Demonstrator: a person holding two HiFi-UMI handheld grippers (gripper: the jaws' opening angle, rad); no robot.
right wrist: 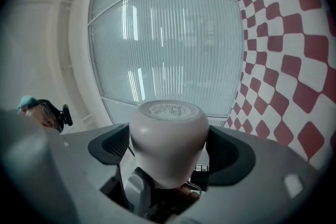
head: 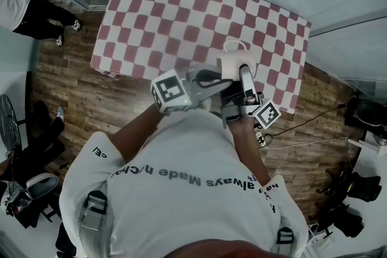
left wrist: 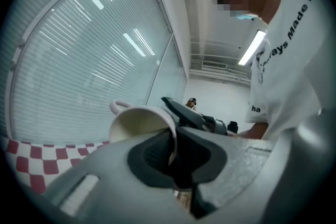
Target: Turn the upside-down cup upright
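A white cup (head: 237, 62) with a handle is held in the air over the near edge of the red-and-white checked table (head: 181, 15), between both grippers. My left gripper (head: 225, 83) comes in from the left and is shut on the cup's rim; in the left gripper view the thin rim of the cup (left wrist: 139, 123) is pinched between the jaws of that gripper (left wrist: 173, 153), mouth facing the camera. My right gripper (right wrist: 169, 150) grips the cup (right wrist: 168, 128) across its body, with its labelled base pointing away from that camera.
A person (head: 24, 9) stands on the wooden floor beyond the table's far left corner. Window blinds (right wrist: 173, 44) run behind the table. Cables and dark equipment (head: 357, 190) lie on the floor at the right.
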